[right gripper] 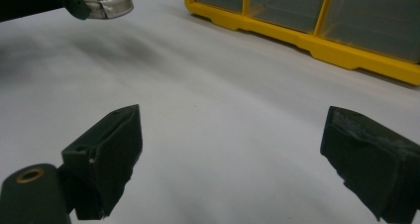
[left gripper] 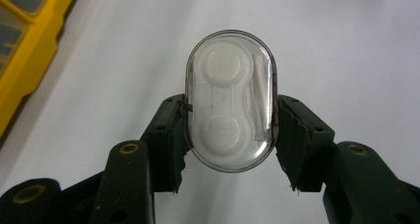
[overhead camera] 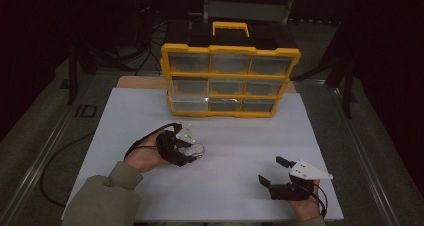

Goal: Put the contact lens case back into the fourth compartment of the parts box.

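a clear oval contact lens case [left gripper: 231,101] with two round white cups inside, clamped at its long sides between the left hand-held gripper [left gripper: 231,135] jaws, near-left over the white bench [overhead camera: 235,136].

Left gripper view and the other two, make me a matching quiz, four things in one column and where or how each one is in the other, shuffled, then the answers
1. clear oval case
2. drawer organizer
3. right gripper
4. white sheet

a. open, holding nothing
b. covering the tabletop
c. clamped by the left gripper
d. standing at the table's far side

Pairs: 1-c, 2-d, 3-a, 4-b
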The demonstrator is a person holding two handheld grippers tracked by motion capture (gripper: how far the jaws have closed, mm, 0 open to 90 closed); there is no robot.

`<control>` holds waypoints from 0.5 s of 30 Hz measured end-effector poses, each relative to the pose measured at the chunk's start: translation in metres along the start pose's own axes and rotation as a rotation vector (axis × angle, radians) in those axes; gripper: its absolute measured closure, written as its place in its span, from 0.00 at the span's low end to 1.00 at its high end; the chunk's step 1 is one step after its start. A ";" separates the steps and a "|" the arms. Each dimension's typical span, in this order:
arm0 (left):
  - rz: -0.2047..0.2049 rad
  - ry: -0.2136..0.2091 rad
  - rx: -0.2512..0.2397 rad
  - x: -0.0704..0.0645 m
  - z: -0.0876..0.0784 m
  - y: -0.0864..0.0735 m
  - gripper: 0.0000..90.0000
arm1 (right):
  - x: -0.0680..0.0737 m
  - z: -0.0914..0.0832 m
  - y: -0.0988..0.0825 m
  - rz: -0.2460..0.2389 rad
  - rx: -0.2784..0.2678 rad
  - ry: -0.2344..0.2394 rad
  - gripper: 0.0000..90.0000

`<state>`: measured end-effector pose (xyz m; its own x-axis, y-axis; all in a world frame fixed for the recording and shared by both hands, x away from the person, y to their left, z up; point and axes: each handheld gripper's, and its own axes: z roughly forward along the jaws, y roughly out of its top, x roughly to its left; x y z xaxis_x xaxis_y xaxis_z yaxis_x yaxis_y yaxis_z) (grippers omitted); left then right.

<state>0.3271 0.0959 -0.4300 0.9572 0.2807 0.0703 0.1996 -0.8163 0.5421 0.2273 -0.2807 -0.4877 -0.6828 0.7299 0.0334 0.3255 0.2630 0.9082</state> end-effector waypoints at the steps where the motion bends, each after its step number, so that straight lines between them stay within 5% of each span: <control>1: -0.002 0.006 -0.004 0.001 -0.003 0.000 0.55 | 0.000 0.000 0.000 0.001 0.000 0.000 0.10; 15: -0.007 0.034 -0.022 0.007 -0.017 0.002 0.55 | 0.000 0.000 0.000 0.002 -0.002 0.000 0.10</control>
<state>0.3308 0.1047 -0.4144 0.9481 0.3036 0.0948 0.2011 -0.8032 0.5607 0.2269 -0.2807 -0.4873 -0.6822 0.7302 0.0357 0.3258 0.2600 0.9090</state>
